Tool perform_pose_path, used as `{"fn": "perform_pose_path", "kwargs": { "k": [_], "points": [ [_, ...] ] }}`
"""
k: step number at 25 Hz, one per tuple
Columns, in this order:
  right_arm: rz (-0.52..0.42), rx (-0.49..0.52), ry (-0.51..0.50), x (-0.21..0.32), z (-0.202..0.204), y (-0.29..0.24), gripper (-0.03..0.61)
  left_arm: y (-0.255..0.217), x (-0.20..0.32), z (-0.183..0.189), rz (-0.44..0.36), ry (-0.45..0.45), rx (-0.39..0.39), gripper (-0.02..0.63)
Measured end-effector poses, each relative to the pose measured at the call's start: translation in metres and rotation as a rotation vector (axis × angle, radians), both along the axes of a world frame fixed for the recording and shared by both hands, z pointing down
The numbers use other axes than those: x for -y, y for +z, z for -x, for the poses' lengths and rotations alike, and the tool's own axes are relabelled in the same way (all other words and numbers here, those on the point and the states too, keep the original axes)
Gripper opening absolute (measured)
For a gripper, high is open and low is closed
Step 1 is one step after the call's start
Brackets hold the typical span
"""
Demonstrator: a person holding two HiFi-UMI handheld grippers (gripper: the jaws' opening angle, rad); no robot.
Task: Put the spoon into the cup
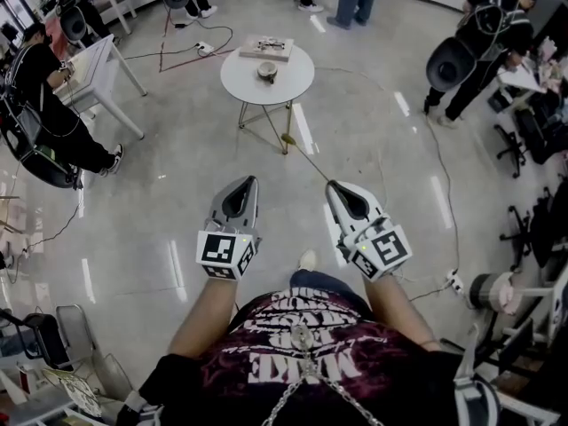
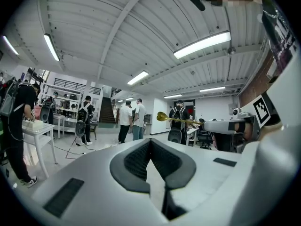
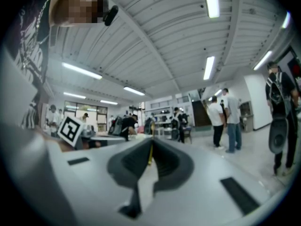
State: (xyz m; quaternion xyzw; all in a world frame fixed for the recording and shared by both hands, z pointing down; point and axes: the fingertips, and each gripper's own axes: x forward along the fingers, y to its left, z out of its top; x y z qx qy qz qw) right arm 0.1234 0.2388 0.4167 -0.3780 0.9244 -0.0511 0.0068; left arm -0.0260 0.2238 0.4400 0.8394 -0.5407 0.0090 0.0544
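Grey polished floor [image 1: 160, 193] fills the gap between the person and the round white counter [image 1: 240, 82], so the counter is well apart from both tools.

Progress: the spoon is in hand but not delivered. The right tool [image 1: 330, 185] is clamped on the handle end of the gold spoon [image 1: 287, 138]. The right gripper view shows the yellow handle pinched between the closed pads. The spoon points ahead and left, toward the counter, with its bowl at the far end. The left tool [image 1: 248, 181] is closed with nothing between its pads. The cup [image 1: 267, 71] stands on the counter, and no spoon shows in it.

Left to do, by my judgement: close the distance, line the spoon bowl up over the cup mouth, lower it in and release.

Surroundings:
- A flat rectangular item [image 1: 266, 48] lies just behind the cup; I cannot tell what it is.
- People work at the room's edges, well clear.
- A cable [image 1: 439, 167] runs across the floor to the right — off the direct line to the counter, but a trip risk.
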Motion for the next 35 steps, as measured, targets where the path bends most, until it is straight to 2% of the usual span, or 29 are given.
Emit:
{"fn": "perform_pose_path", "kwargs": {
  "k": [18, 23, 30, 35],
  "points": [
    [-0.018, 0.037, -0.112, 0.086, -0.026, -0.007, 0.035, -0.010, 0.077, -0.032, -0.009, -0.092, 0.031, 0.031],
    [-0.026, 0.054, -0.117, 0.109, -0.041, -0.007, 0.035, -0.010, 0.087, -0.042, -0.007, -0.111, 0.026, 0.031],
    [-0.011, 0.062, -0.140, 0.121, -0.044, -0.002, 0.035, -0.003, 0.089, -0.037, 0.010, -0.159, 0.035, 0.031],
    [0.000, 0.065, -0.150, 0.124, -0.032, 0.003, 0.035, 0.003, 0.086, -0.024, 0.026, -0.174, 0.041, 0.031]
  ]
}}
